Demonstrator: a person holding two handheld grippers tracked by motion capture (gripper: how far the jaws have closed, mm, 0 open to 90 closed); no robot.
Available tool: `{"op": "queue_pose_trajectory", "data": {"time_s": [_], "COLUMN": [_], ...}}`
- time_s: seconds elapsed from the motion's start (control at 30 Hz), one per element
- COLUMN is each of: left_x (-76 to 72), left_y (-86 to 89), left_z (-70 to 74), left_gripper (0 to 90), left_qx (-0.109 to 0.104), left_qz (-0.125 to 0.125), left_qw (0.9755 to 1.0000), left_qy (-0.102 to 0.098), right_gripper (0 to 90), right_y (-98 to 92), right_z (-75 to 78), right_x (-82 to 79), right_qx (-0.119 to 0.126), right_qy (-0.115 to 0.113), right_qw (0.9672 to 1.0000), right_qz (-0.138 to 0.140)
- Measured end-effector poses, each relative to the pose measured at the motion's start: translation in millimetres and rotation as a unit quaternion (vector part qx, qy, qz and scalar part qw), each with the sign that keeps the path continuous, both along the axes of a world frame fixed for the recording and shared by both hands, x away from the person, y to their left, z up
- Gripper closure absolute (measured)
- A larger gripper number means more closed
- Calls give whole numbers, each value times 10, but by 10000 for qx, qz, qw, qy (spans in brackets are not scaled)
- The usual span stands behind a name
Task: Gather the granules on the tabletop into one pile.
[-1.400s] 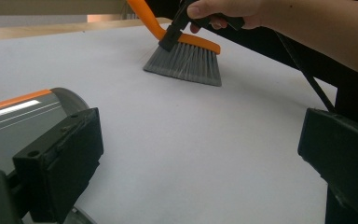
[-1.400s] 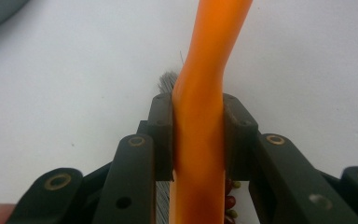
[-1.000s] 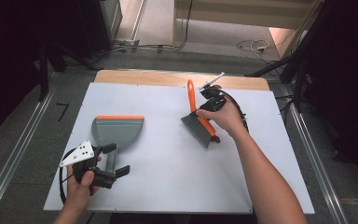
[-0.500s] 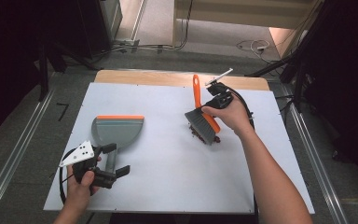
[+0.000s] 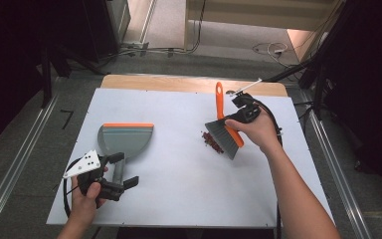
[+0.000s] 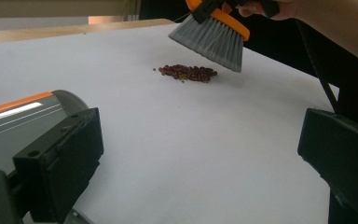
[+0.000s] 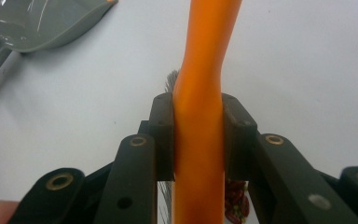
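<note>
A brush (image 5: 223,135) with grey bristles and an orange handle hangs tilted above the white table, and my right gripper (image 5: 234,121) is shut on its handle (image 7: 200,93). A small pile of dark red beans (image 5: 209,140) lies on the table just left of the bristles. A grey dustpan (image 5: 127,138) with an orange lip lies at the left, its handle pointing toward the person. My left gripper (image 5: 124,171) stands open beside that handle with nothing between its jaws. In the left gripper view the beans (image 6: 186,73) lie ahead under the brush (image 6: 212,35), and the dustpan (image 6: 18,119) lies left of the jaws.
The white table top (image 5: 189,199) has a wooden strip (image 5: 179,82) along its far edge. Cables (image 5: 273,49) lie on the floor beyond it. Dark stands and rails flank both sides of the table.
My right gripper has carried the brush to the right and lifted it, with the handle swinging more upright. The bean pile now shows left of the bristles. The left gripper has stayed put.
</note>
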State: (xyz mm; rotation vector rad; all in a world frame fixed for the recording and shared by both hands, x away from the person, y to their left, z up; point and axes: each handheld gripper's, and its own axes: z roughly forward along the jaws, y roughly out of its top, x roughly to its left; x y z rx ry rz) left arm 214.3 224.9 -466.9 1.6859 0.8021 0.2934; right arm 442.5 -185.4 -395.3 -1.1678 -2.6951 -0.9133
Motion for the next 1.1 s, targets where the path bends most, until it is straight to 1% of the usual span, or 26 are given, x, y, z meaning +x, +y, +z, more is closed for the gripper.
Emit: {"op": "queue_pose_trajectory", "data": {"time_s": [0.17, 0.27, 0.5, 0.77, 0.83, 0.97, 1.1], "left_x": [7, 4, 1, -7, -6, -10, -15], "left_y": [-22, -29, -40, -38, -38, -35, -29], "left_z": [-1, 1, 2, 8, 8, 12, 15], "left_gripper": [12, 12, 11, 11, 12, 11, 11], "left_qx": [21, 42, 61, 54, 9, 19, -17], "left_qz": [-2, 1, 17, 43, 54, 76, 90], "left_qw": [10000, 10000, 10000, 9999, 9999, 9999, 9998], "left_qy": [-27, -31, -65, -96, -103, -122, -158], "right_gripper": [685, 685, 685, 685, 685, 685, 685], "right_y": [-154, -258, -504, -769, -827, -939, -1047], "right_z": [-40, -60, -93, -131, -153, -208, -272], "right_x": [-138, -231, -450, -700, -758, -876, -1000], "right_qx": [51, 126, 284, 448, 467, 510, 569], "right_qy": [-43, -95, -211, -397, -429, -444, -447], "right_qw": [10000, 9999, 9991, 9975, 9972, 9967, 9961], "right_qz": [-39, -71, -235, -365, -389, -444, -504]}}
